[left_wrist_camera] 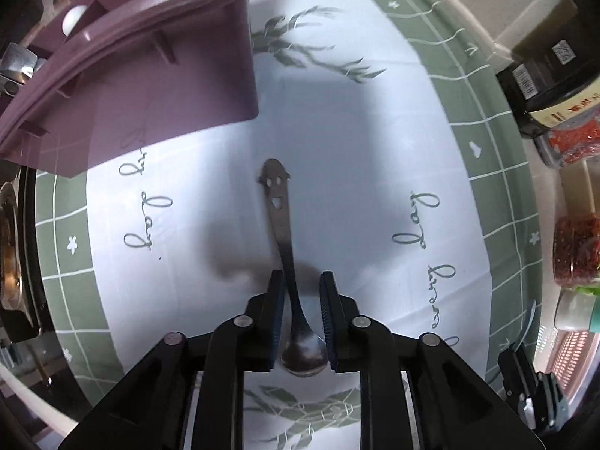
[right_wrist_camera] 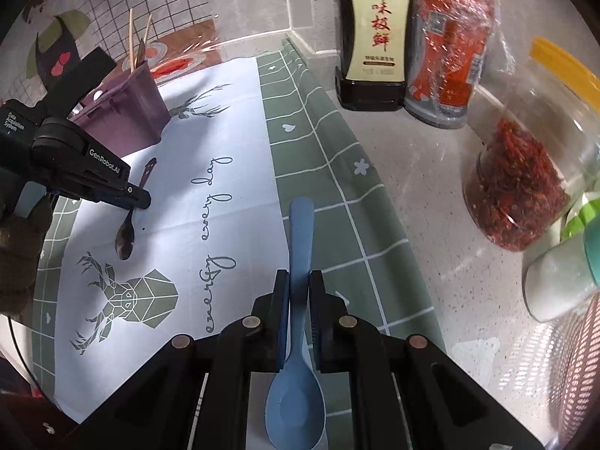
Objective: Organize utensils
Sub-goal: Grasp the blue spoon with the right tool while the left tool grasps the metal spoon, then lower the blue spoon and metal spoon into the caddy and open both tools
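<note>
A steel spoon (left_wrist_camera: pixel 285 247) with a smiley-face handle lies on the white and green cloth (left_wrist_camera: pixel 375 172), bowl toward me. My left gripper (left_wrist_camera: pixel 300 281) is open and straddles its neck, fingers apart from it on both sides. It also shows in the right wrist view (right_wrist_camera: pixel 140 197) over the same spoon (right_wrist_camera: pixel 125 240). My right gripper (right_wrist_camera: pixel 299 279) is shut on a blue plastic spoon (right_wrist_camera: pixel 300 247), handle pointing forward, held over the cloth's green border. A purple utensil holder (left_wrist_camera: pixel 157 75) stands at the upper left; in the right wrist view (right_wrist_camera: pixel 127 112) it holds chopsticks.
A soy sauce bottle (right_wrist_camera: pixel 375 33), a red wrapped bottle (right_wrist_camera: pixel 450 45), a jar of dried chili (right_wrist_camera: pixel 521 187) and a white jar (right_wrist_camera: pixel 562 281) stand on the counter to the right. A stove edge (left_wrist_camera: pixel 15 247) lies at far left.
</note>
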`<state>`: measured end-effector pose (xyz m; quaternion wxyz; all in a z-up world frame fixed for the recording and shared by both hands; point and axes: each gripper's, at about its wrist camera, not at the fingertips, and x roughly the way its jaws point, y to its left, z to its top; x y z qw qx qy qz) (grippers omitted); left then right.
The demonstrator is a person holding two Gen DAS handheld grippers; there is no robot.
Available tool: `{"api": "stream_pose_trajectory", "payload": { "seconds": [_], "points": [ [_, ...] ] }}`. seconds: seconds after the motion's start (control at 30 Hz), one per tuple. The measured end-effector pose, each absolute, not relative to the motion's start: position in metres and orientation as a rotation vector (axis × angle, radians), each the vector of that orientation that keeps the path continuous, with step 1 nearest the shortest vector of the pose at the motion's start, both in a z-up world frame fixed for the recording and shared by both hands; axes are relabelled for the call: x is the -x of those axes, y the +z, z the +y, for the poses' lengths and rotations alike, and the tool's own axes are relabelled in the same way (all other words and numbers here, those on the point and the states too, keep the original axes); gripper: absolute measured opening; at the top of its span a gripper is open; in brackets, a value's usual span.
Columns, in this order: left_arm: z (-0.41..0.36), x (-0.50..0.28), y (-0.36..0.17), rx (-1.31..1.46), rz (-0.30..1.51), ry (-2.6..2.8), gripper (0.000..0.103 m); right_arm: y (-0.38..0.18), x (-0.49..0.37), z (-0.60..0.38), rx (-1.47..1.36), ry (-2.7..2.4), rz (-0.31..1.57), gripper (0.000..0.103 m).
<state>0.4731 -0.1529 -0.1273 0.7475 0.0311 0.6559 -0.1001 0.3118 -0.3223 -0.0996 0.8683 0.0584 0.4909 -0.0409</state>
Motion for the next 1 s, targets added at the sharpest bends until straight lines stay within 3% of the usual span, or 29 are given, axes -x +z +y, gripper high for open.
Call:
{"api": "stream_pose_trajectory", "payload": {
  "seconds": [0.07,0.37,0.7,1.0],
  "points": [
    [-0.142,-0.465,-0.127,-0.021,1.391,-0.273,0.005,-0.097,-0.315,-0.319,-0.123,-0.07,1.021,0.009],
    [-0.03,-0.409,-0.109,0.19,1.249,-0.307,0.005,-0.081,-0.321,-0.291,-0.156,0.052,1.019,0.009],
    [0.054,-0.344,0.0,0.314,0.873,-0.265,0.005,-0.017,-0.327,-0.233,-0.142,0.198,0.877,0.009],
    [0.085,-0.353,0.14,0.244,0.501,-0.274,0.005,0.122,-0.356,-0.196,-0.027,0.243,0.557,0.009]
  ]
}}
